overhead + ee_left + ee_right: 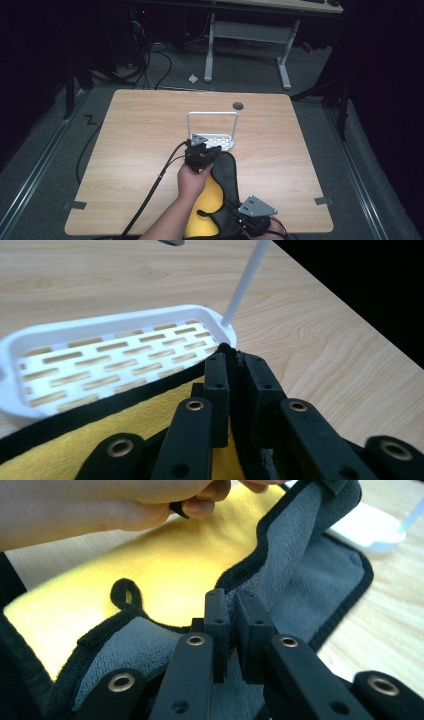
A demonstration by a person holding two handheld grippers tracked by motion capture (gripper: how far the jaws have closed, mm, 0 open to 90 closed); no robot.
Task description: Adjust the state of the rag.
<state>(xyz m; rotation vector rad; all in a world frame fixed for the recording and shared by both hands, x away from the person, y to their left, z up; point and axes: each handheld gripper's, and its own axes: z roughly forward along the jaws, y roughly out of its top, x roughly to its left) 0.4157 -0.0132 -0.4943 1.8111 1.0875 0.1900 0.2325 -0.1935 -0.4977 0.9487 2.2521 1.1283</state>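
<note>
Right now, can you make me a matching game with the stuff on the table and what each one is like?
Things:
1. cloth
2. rack
3. left gripper
4. table

What it is like:
A. white, with rows of slots
B. light wood
C. yellow on one side, grey on the other, black edge
D. black jaws pinched on the cloth's edge, next to the rack

Pairs: 1-C, 2-A, 3-D, 4-B

Even overhead light falls on the counter (140,150) while the room around it sinks into darkness. In both gripper views the near jaws blur, and the hand (115,502) looks soft.
</note>
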